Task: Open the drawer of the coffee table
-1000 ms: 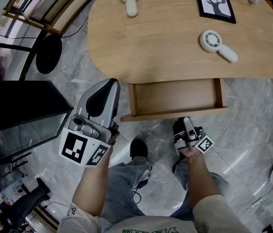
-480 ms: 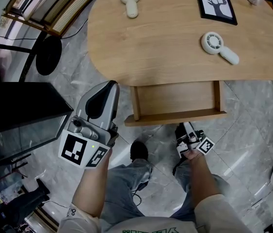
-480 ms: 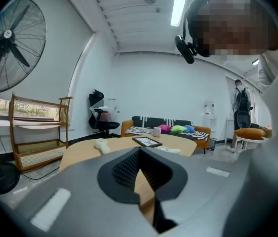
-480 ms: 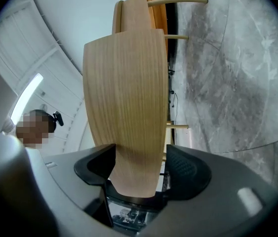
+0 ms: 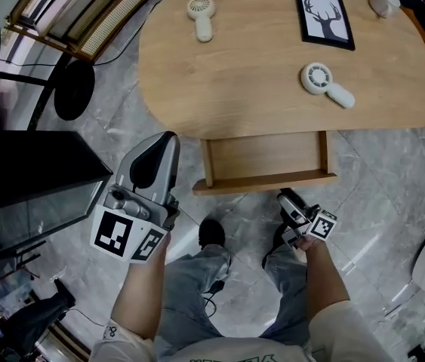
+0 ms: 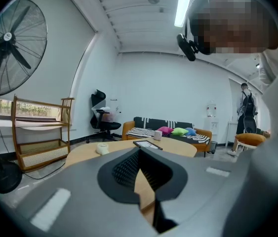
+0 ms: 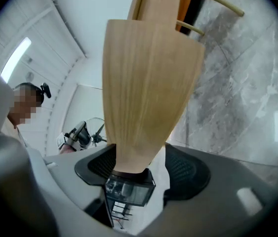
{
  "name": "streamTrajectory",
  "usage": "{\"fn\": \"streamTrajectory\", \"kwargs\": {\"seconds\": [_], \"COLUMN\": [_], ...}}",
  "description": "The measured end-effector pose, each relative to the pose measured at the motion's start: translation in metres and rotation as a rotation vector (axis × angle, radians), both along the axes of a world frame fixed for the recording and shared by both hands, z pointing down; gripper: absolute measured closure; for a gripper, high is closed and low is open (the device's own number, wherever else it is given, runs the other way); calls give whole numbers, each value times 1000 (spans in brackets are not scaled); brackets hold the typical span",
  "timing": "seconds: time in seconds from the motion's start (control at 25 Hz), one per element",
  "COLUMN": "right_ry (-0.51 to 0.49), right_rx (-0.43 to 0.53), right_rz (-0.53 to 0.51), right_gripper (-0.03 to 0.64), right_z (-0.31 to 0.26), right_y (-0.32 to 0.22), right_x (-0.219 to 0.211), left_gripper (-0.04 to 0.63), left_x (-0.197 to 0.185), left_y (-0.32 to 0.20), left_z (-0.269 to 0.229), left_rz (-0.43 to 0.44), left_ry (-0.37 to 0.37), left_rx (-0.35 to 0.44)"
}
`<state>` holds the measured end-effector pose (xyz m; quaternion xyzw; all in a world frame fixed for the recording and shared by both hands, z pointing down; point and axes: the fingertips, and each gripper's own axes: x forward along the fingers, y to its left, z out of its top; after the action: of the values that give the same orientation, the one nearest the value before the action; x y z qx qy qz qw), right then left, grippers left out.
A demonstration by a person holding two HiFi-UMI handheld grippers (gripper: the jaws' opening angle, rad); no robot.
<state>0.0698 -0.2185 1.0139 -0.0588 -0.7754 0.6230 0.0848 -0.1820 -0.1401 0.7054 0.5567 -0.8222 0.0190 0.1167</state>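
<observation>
Drawer nearly out: the right tool [image 7: 139, 152] is gripping the front board of the drawer [image 5: 265, 181], its jaws standing about half open with the wood between the pads, which appear to be pressing on both faces. Just ahead of the tool, the drawer is sitting well out from under the desk [image 5: 257, 74], its inside bare. Off to its left, the left tool [image 5: 167, 137] is hovering with tips together, holding nothing. The pull is looking almost done. What is coming next likely calls for one last straight tug, or easing the jaws apart without nudging the drawer back.
</observation>
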Motion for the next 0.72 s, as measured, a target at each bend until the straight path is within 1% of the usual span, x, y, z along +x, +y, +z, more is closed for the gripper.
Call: {"fn": "streamTrajectory", "kwargs": {"seconds": [0.08,0.16,0.24,0.36,0.52,0.6,0.72], "right_ry": [46,76,82,23,-92,-123,-162], "right_rx": [38,116,207,348,583,723,915], "right_rz": [-25,-51,-67,-76,-97,-83,-34], "right_gripper": [305,307,310,314,314,322,322], "right_z": [-21,-55,-105,-203,-349,-424,-535], "right_y": [-12,-34,-56,-84,-104,-112,-121], "right_x": [18,35,44,37,2,-14,-33], "left_gripper": [597,597,597,597,597,597,597], "left_x": [1,2,3,3,-2,-5,-9], "left_y": [1,-2,-6,-10,-14,-13,-10], "left_z": [-14,-32,-56,-105,-182,-225,-290], "left_rz": [-8,-16,-13,-2,2,0,-6], "left_ry": [15,38,57,63,38,24,1], "left_rx": [-2,6,11,25,58,74,100]}}
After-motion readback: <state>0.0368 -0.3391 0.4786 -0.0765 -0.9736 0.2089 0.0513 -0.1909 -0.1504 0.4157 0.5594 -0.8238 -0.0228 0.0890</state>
